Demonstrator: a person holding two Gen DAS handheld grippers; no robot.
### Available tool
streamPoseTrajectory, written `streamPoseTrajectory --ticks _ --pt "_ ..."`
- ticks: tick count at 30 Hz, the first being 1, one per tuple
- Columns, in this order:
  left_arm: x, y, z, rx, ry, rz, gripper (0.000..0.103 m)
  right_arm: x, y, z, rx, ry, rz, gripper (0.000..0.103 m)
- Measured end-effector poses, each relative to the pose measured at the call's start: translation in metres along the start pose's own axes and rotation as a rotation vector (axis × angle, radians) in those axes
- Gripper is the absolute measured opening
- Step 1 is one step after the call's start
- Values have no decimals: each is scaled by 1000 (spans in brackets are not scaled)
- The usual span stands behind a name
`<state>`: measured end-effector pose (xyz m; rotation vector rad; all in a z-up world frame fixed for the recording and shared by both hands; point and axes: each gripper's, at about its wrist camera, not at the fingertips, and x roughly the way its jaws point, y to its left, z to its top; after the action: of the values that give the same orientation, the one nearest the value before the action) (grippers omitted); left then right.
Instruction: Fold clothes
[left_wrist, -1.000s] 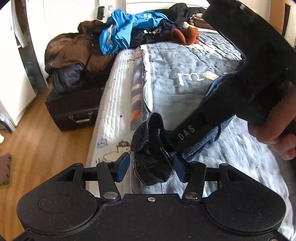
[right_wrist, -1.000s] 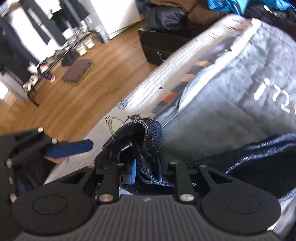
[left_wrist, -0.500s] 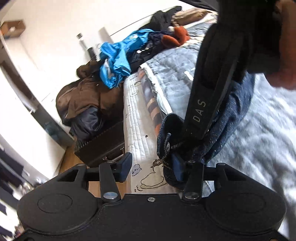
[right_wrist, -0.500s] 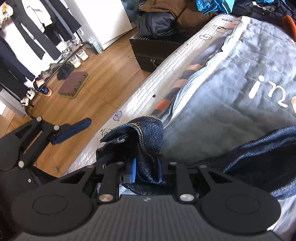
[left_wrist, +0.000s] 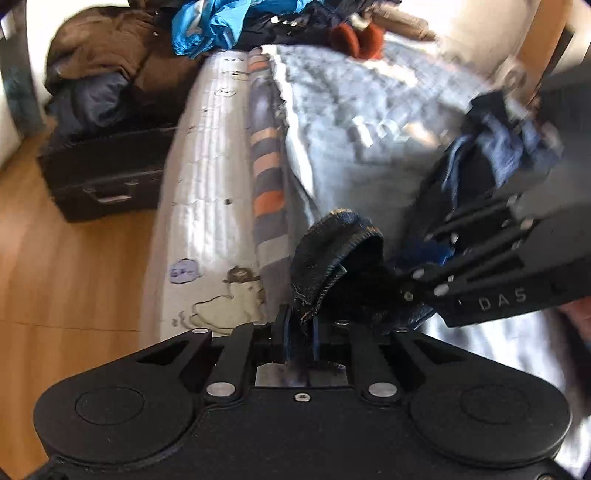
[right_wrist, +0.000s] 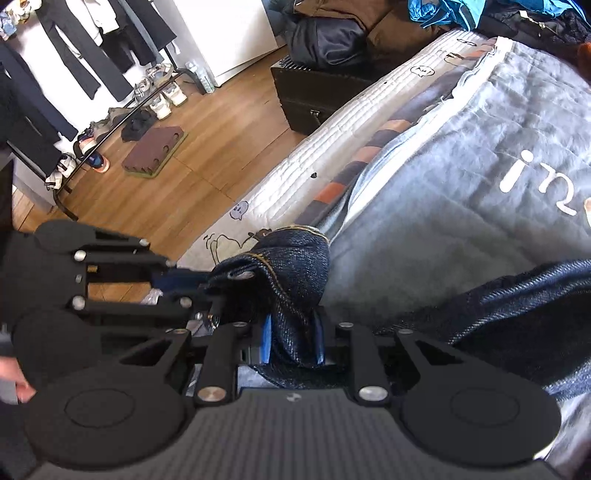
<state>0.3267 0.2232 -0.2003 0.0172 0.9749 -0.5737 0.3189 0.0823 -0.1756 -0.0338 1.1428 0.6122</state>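
Dark denim, stitched in tan thread, fills the near ground of both wrist views: a pair of jeans (right_wrist: 291, 266) bunched at one end and gripped by both tools. Left tool (left_wrist: 300, 334): its jaws have just been closing and now stand nearly together, pinching a thin edge of the denim fold between the blue pads. Right tool (right_wrist: 293, 341): jaws narrowly apart, clamped on a thicker wad of the same fabric, blue pad visible on the left of the wad. The two tools sit just beside each other, each showing in the other's view; the left wrist picture is motion-blurred. Jeans lie on the bed near its floor-side edge, the rest of the garment trailing off to the right across a grey-blue duvet (right_wrist: 461, 206) with white lettering. Beside the duvet, a striped orange-and-grey sheet (left_wrist: 267, 177), then a white quilted mattress cover (right_wrist: 332, 140) with small cartoon prints. Beyond the bed edge, wood floor (right_wrist: 207, 155). Farther on, a black case (left_wrist: 107, 173) on the floor with brown and dark clothes heaped on it, and a bright blue garment (left_wrist: 207, 26) at the far end of the bed. In the right wrist view, a clothes rail (right_wrist: 74, 66) with dark garments, shoes beneath, and a brown mat (right_wrist: 153, 151).
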Motion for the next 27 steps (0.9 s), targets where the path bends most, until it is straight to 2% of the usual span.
streamPoseTrajectory --ticks 1,4,7,8,9,10,11,13,15,16,17,18,19,20,21,24,27 --pt "-4 5 -2 -6 -16 -46 11 -2 -2 -2 0 -7 7 22" --pt "-17 10 -7 59 -71 -160 11 -11 -7 -10 -32 -39 49 22" --pt "-33 9 -14 114 -139 -315 11 -21 -16 -18 -82 -68 112 22" --pt "-37 6 -13 133 -151 -378 9 -24 -20 -21 -100 -75 135 22" --pt "-41 4 -12 152 -163 -440 3 -29 -22 -25 -117 -92 150 22" --pt "-44 0 -11 177 -172 -493 3 -34 -25 -29 -135 -109 164 22" --pt "-43 -7 -11 230 -166 -487 3 -39 -25 -33 -154 -121 177 23" --pt "-35 -17 -9 277 -131 -422 3 -46 -25 -40 -184 -129 181 23" --pt "-27 -25 -9 292 -102 -267 7 -47 -26 -44 -183 -121 169 23" --pt "-23 -30 -9 302 -88 -184 21 -46 -26 -46 -173 -117 164 22" --pt "-23 -39 -13 332 -75 -74 31 -45 -27 -48 -163 -114 159 20" --pt "-23 -50 -17 370 -68 21 46 -44 -25 -49 -161 -118 157 20" --pt "-23 -59 -20 400 -65 62 47 -42 -24 -49 -160 -119 152 20" --pt "-23 -67 -22 420 -58 97 47 -40 -22 -49 -166 -111 146 20" --pt "-19 -70 -22 387 -29 107 48 -38 -21 -48 -173 -103 141 20" --pt "-2 -74 -17 298 53 95 49 -35 -16 -49 -193 -74 118 20" --pt "15 -72 -16 280 54 155 61 -33 -11 -52 -214 -43 93 20"
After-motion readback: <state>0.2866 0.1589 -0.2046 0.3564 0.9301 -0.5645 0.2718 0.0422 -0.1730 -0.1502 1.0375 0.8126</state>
